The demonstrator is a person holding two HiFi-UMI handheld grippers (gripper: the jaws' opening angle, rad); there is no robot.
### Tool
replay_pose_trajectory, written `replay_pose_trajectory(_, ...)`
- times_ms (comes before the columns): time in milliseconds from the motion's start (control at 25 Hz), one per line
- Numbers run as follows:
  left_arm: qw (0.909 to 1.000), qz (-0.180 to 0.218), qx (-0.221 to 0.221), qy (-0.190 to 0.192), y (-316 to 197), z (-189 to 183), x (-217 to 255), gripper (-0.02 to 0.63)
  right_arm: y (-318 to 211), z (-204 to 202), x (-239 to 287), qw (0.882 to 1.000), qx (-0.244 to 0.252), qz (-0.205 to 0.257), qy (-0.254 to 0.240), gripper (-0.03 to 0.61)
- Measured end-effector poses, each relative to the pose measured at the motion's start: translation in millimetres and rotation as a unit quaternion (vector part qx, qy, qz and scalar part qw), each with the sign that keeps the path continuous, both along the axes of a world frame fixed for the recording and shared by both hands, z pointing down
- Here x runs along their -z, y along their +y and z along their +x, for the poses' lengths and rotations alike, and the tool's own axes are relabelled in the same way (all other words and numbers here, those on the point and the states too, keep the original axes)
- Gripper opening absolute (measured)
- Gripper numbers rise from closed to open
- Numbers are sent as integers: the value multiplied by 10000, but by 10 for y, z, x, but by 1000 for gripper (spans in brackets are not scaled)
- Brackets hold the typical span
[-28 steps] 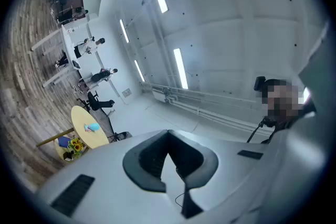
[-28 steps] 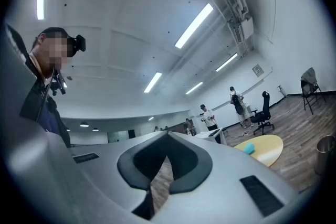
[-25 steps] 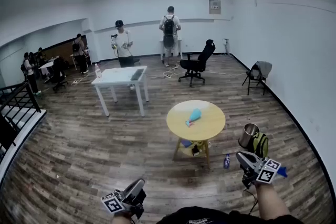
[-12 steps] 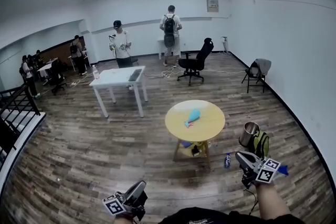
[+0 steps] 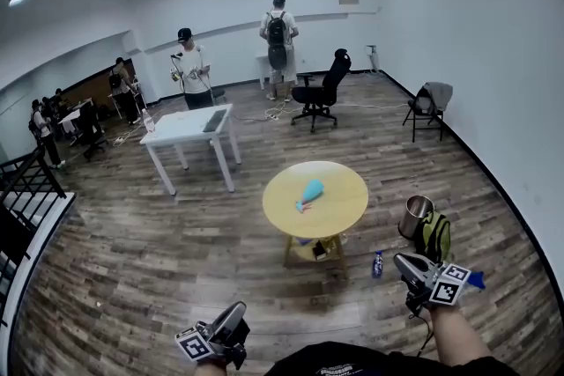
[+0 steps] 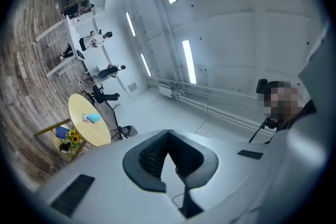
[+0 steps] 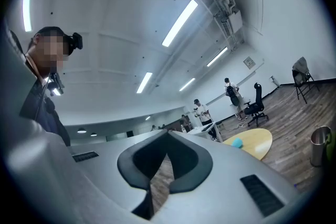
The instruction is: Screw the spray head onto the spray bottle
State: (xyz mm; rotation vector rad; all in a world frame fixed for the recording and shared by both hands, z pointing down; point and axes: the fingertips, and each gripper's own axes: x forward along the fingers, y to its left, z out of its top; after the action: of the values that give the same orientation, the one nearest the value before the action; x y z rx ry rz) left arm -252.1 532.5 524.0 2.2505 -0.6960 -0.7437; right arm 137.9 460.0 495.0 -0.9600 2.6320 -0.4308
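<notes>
Round yellow table [image 5: 339, 205] on plank floor [image 5: 176, 260]; left gripper [image 5: 234, 313], right gripper [image 5: 404, 261] (both closed, empty) apart from it

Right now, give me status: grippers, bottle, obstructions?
Left gripper shut, empty; right gripper shut, empty. Spray bottle lying on round table, out ahead, untouched. Metal bin, backpack ahead at right.

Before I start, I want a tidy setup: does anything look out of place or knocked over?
The teal bottle lies on its side on the round table, not upright. A small bottle stands on the floor beside that table. No spill shows.
</notes>
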Motion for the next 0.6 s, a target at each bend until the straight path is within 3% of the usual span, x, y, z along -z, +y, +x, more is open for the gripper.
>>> replay_pose_trajectory(320, 9991, -289, -298, 93, -788, 1216, -150, 21, -789, 774, -133, 9991, 219, -198, 297, 8)
replay_pose_trajectory(440, 9988, -307, -376, -119, -1220, 1245, -226, 21, -1176, 741, -308, 9987, 259, -320, 285, 8)
replay_pose_trajectory(600, 9987, -358, -348, 123, -2059, 994, -380, 21, -1903, 551, -494, 9973, 190, -432, 559, 8)
